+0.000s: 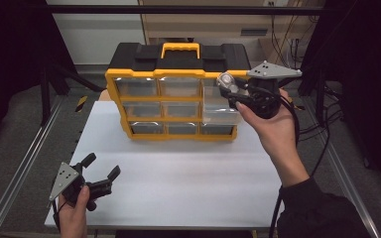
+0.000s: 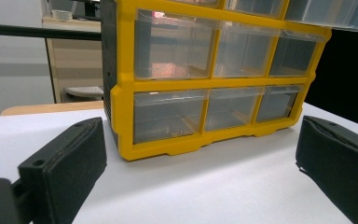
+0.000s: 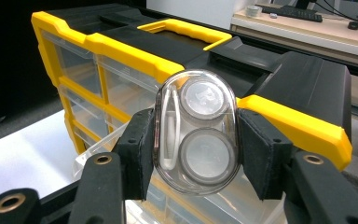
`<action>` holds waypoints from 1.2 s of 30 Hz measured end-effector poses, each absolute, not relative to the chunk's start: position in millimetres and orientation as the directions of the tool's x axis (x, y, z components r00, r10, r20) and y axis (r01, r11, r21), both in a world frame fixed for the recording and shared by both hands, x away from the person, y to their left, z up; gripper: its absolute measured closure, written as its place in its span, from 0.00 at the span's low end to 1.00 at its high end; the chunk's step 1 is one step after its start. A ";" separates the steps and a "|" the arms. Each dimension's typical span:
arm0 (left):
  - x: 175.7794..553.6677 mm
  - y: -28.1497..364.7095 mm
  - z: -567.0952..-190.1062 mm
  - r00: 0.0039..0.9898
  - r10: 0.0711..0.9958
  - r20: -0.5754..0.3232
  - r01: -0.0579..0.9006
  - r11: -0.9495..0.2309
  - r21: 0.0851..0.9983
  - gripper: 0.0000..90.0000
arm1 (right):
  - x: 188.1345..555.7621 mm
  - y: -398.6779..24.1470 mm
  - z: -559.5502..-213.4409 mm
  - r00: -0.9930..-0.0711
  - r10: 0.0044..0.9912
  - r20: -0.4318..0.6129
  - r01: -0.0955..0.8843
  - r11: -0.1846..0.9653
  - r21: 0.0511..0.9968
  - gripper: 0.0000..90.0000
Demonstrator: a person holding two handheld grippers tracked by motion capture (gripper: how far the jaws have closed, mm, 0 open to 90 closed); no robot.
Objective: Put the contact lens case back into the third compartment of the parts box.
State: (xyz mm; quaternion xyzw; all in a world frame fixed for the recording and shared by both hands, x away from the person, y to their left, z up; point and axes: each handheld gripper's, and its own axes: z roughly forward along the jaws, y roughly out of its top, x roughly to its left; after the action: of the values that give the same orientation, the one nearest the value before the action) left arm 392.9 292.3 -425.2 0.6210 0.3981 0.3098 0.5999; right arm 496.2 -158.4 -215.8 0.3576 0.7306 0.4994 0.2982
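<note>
A yellow and black organizer box (image 1: pixel 178 94) with clear drawers stands at the far middle of the white table (image 1: pixel 188 183). One clear drawer (image 1: pixel 221 115) on its right side is pulled out. My right gripper (image 1: pixel 228 84) is shut on a clear contact lens case (image 3: pixel 196 130) with two round lids, held above that open drawer (image 3: pixel 121 154). My left gripper (image 1: pixel 101 166) rests low at the table's near left corner, open, with nothing between its pads (image 2: pixel 65 163). It faces the box's lower drawers (image 2: pixel 168 114).
Metal rails (image 1: pixel 25 158) run along both sides of the table. Cables (image 1: pixel 317 129) hang at the right. A desk with a keyboard (image 3: pixel 298 11) stands behind the box. The table's front half is bare white surface.
</note>
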 end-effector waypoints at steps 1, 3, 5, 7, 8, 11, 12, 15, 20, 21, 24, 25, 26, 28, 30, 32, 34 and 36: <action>392.8 292.1 -425.3 0.491 0.866 -0.095 0.124 0.039 0.992 0.02 | 496.2 -158.4 -216.1 -0.566 0.821 -0.077 0.227 0.245 0.943 0.54; 392.9 292.1 -425.3 0.491 0.866 -0.095 0.124 0.038 0.992 0.02 | 496.4 -158.6 -216.7 -0.566 0.821 -0.076 0.230 0.245 0.942 0.54; 392.8 292.1 -425.3 0.491 0.866 -0.095 0.124 0.039 0.992 0.02 | 497.0 -159.2 -217.6 -0.559 0.826 -0.075 0.238 0.246 0.940 0.54; 392.8 292.1 -425.2 0.491 0.866 -0.095 0.124 0.039 0.992 0.02 | 498.3 -160.4 -218.9 -0.558 0.827 -0.074 0.242 0.247 0.938 0.54; 392.8 292.1 -425.3 0.491 0.866 -0.095 0.124 0.039 0.992 0.02 | 498.4 -160.4 -219.4 -0.556 0.828 -0.071 0.248 0.247 0.937 0.54; 392.9 292.0 -425.3 0.491 0.866 -0.096 0.124 0.039 0.991 0.02 | 499.1 -160.3 -220.7 -0.557 0.828 -0.069 0.253 0.249 0.935 0.54; 392.9 291.9 -425.3 0.491 0.866 -0.096 0.124 0.039 0.991 0.02 | 499.6 -160.0 -221.2 -0.554 0.830 -0.066 0.258 0.246 0.934 0.54; 392.7 292.0 -425.2 0.492 0.866 -0.095 0.124 0.039 0.992 0.02 | 499.0 -159.9 -220.7 -0.558 0.829 -0.046 0.259 0.227 0.939 0.49; 392.8 292.2 -425.2 0.492 0.865 -0.095 0.123 0.039 0.992 0.02 | 495.9 -160.6 -218.2 -0.552 0.832 -0.046 0.249 0.217 0.944 0.48; 392.8 292.1 -425.1 0.493 0.865 -0.095 0.123 0.039 0.992 0.02 | 495.6 -160.8 -217.8 -0.553 0.832 -0.047 0.245 0.217 0.945 0.48; 392.6 292.0 -425.0 0.494 0.865 -0.093 0.124 0.037 0.992 0.02 | 494.7 -160.6 -216.6 -0.550 0.834 -0.040 0.245 0.207 0.947 0.48; 392.6 291.9 -425.0 0.494 0.865 -0.093 0.124 0.037 0.992 0.02 | 495.0 -160.4 -216.4 -0.551 0.833 -0.045 0.242 0.211 0.947 0.48; 392.5 292.0 -424.9 0.494 0.865 -0.093 0.124 0.036 0.992 0.02 | 495.1 -160.0 -216.2 -0.551 0.833 -0.046 0.241 0.211 0.947 0.48; 392.7 291.8 -424.9 0.493 0.865 -0.096 0.123 0.040 0.992 0.02 | 495.5 -158.3 -216.1 -0.551 0.834 -0.043 0.243 0.210 0.947 0.47; 393.1 291.9 -425.0 0.493 0.865 -0.097 0.124 0.041 0.991 0.02 | 496.3 -157.0 -216.0 -0.550 0.834 -0.047 0.241 0.213 0.947 0.47; 393.4 291.7 -425.2 0.493 0.865 -0.096 0.125 0.040 0.991 0.02 | 497.1 -155.9 -215.5 -0.551 0.833 -0.044 0.242 0.210 0.947 0.47; 393.4 291.5 -425.3 0.493 0.865 -0.095 0.125 0.037 0.991 0.02 | 497.6 -155.5 -215.4 -0.551 0.833 -0.045 0.241 0.210 0.947 0.46; 393.1 291.8 -425.2 0.493 0.865 -0.095 0.125 0.038 0.991 0.02 | 497.8 -155.5 -215.6 -0.550 0.834 -0.045 0.241 0.210 0.947 0.45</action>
State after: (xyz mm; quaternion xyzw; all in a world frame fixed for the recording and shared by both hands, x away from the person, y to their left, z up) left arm 393.1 291.8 -425.2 0.6215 0.3980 0.3082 0.6003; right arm 497.8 -155.5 -215.6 0.3729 0.7206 0.5057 0.2932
